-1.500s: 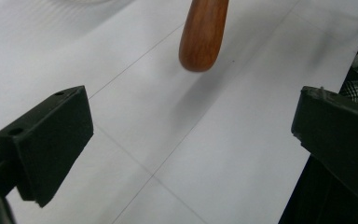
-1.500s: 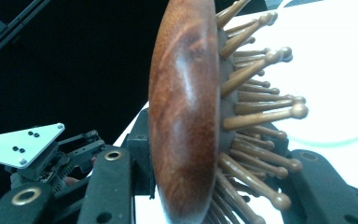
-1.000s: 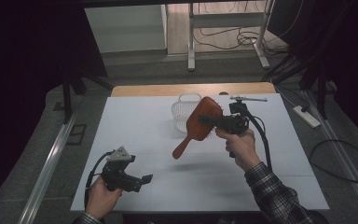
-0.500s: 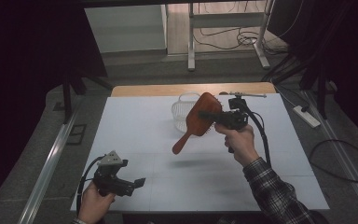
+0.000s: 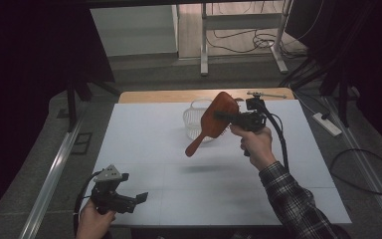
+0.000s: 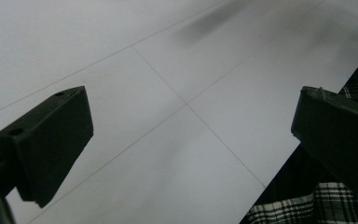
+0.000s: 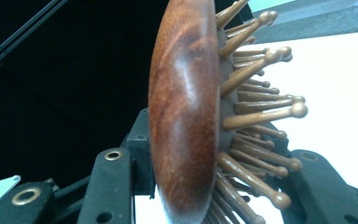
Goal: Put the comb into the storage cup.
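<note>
A brown wooden hairbrush (image 5: 216,119) hangs in the air above the white table (image 5: 144,144), handle slanting down to the left. My right gripper (image 5: 225,116) is shut on its head; in the right gripper view the two black jaws clamp the hairbrush (image 7: 182,116) from its smooth back and its bristle side, around the right gripper (image 7: 212,183). A white wire basket (image 5: 193,120) stands on the table just behind and under the brush. Near the front left corner my left gripper (image 5: 133,188) stands open; the left gripper (image 6: 186,135) has only bare table between its jaws.
A metal clamp (image 5: 266,93) lies at the table's back right edge, on a wooden strip (image 5: 154,95). A white power strip (image 5: 328,124) and cables lie on the floor to the right. A plaid sleeve (image 6: 303,210) crosses the front edge.
My left gripper has drawn back to the left, toward the front left corner, still open. The right gripper and the hairbrush have stayed almost in place.
</note>
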`<action>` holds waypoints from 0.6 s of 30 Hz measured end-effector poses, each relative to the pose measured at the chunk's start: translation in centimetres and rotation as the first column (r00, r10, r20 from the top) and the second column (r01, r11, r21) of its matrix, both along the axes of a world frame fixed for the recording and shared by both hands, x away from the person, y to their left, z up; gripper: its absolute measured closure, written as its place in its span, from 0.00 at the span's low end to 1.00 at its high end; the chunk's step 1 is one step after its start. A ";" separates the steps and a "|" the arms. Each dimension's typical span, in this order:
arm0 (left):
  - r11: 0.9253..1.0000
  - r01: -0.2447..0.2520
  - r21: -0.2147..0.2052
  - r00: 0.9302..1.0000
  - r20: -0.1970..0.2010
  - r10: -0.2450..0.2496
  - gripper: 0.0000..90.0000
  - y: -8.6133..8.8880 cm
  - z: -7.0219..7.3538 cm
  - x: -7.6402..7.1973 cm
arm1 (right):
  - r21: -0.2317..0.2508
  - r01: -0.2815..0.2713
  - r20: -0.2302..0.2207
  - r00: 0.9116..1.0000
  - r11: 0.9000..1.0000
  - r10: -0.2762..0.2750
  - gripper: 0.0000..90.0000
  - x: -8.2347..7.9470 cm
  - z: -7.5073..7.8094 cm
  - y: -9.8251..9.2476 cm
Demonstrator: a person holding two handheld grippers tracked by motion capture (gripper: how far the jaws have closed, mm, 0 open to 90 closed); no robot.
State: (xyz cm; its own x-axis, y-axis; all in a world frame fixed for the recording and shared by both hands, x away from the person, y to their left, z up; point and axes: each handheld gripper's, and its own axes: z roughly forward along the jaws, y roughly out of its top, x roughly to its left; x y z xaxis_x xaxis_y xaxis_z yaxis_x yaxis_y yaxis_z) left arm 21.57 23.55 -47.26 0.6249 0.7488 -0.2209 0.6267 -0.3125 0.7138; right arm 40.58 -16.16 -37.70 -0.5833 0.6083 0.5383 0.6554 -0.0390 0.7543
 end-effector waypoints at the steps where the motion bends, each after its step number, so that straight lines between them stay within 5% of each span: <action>1: 1.000 -0.003 -0.002 1.000 0.001 0.003 0.00 0.1 0.0 -0.1 | 0.000 0.002 0.001 1.000 1.000 -0.002 0.59 0.1 0.0 0.0; 18: 1.000 -0.023 -0.017 0.999 -0.023 0.023 0.00 1.1 -0.1 -1.2 | -0.002 0.043 0.024 0.999 0.999 -0.043 0.59 1.6 1.3 0.2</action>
State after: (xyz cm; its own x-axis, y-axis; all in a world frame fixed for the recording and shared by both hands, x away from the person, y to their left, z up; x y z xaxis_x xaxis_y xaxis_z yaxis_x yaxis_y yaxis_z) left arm 20.39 24.62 -47.39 0.6023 0.7588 -0.2479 0.6500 -0.2859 0.7041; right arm 42.22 -15.93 -36.36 -0.5693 0.6347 0.5225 0.6347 -0.0646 0.7701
